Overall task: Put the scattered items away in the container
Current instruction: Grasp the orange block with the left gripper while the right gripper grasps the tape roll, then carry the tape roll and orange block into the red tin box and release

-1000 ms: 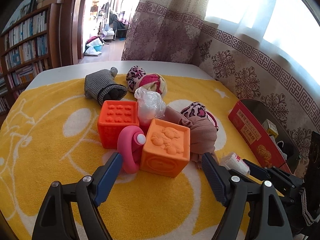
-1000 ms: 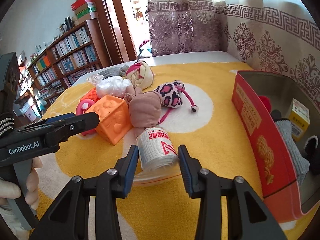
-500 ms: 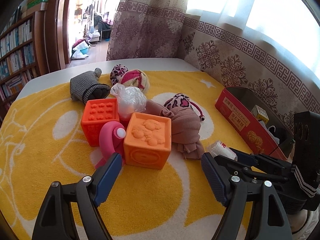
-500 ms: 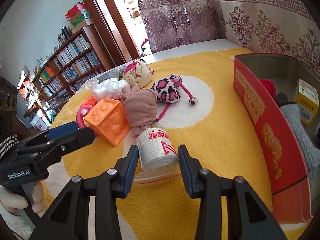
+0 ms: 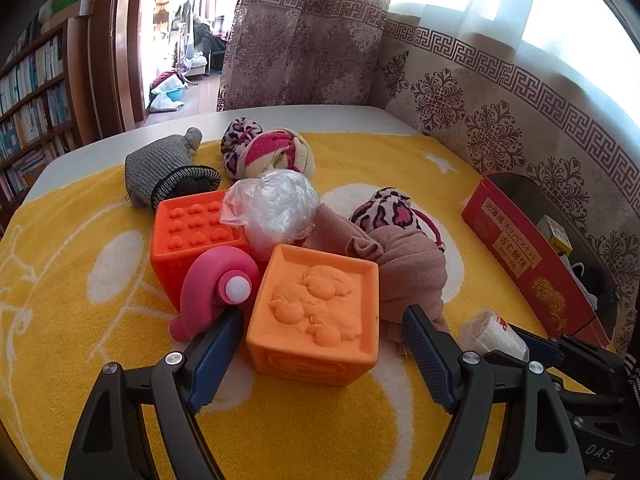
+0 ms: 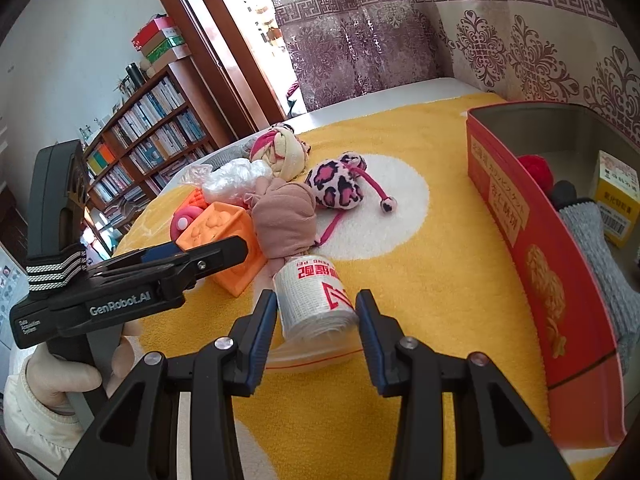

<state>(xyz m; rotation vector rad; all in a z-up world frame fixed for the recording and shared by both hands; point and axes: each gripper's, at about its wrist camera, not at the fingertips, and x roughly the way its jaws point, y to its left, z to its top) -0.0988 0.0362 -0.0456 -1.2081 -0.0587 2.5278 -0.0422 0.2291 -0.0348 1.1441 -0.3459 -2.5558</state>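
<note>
The right tool [image 6: 316,312] is clenched on a white bandage roll [image 6: 314,298] with red print, which lies on the yellow towel [image 6: 420,280] covering the desk, just left of the red box [image 6: 532,256]. The left tool [image 5: 322,354] is released, its pads either side of the light orange block [image 5: 316,312]; whether they touch it is hard to tell. Behind the block sit a pink toy [image 5: 212,292], a darker orange block [image 5: 188,232], a plastic bag [image 5: 272,208] and rolled socks [image 5: 404,268].
</note>
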